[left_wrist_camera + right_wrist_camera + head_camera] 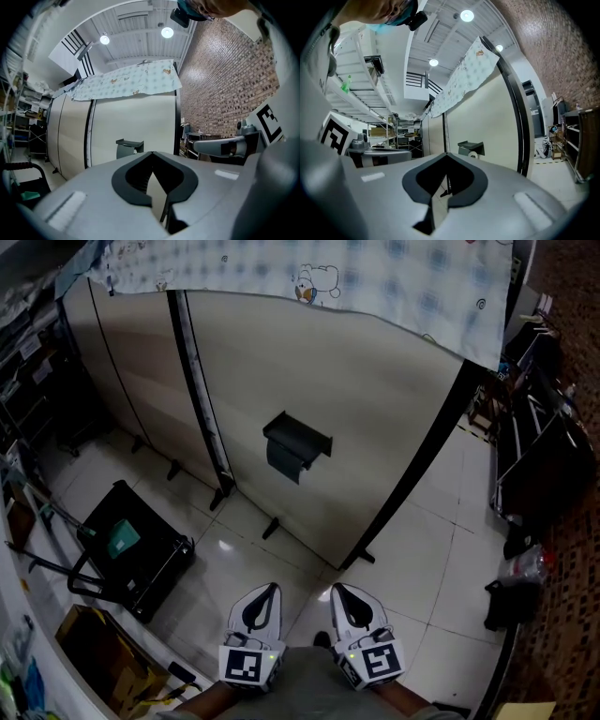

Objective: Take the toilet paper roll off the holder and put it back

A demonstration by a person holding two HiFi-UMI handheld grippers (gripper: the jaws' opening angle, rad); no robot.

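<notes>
Facing the toilet paper roll (473, 154), well ahead: left gripper (271, 589), right gripper (339, 591), both closed, empty.

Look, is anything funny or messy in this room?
Nothing looks spilled or broken. The one odd thing is a cartoon-print cloth draped over the top of the partition wall, with its lower edge hanging wavy and uneven. The black holder is mounted on that wall, and the toilet paper roll sits in it.

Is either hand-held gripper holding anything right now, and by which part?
Nothing is held: the left hand-held gripper and right hand-held gripper are both shut and empty, well short of the holder.
</notes>
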